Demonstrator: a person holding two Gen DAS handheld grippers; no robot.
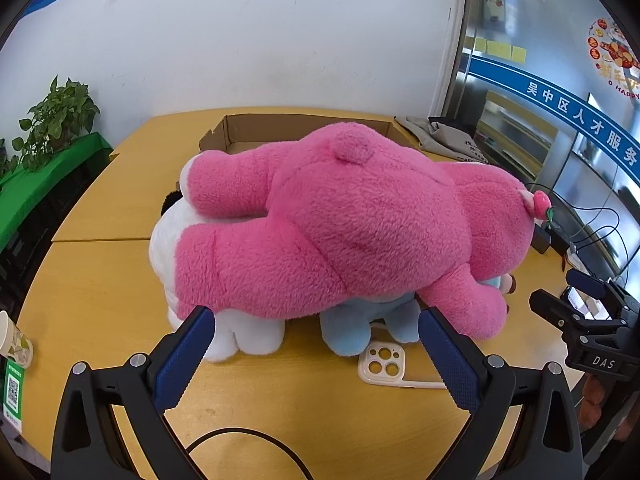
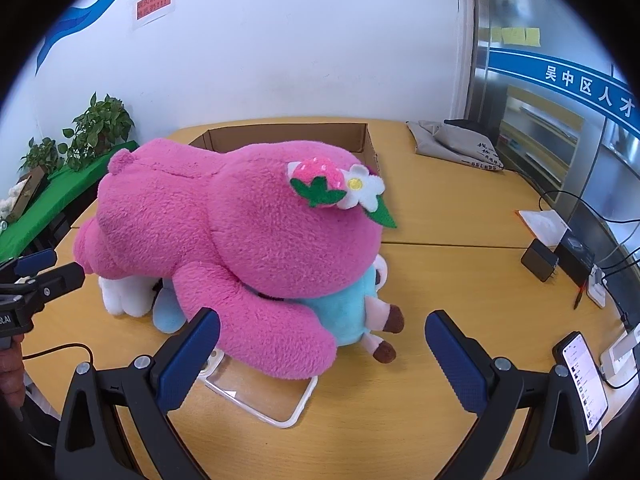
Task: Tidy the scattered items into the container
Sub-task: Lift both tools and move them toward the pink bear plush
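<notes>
Pink plush bear (image 1: 352, 216) lies before both spread, empty tongs; "DAS" marks right tongs (image 1: 560, 300).

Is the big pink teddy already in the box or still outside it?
Outside. The pink teddy lies face down on other plush toys on the table, in front of the cardboard box.

Both wrist cams sit low and close, left one by the pink plush (image 1: 340, 216)'s legs, right by its head.
</notes>
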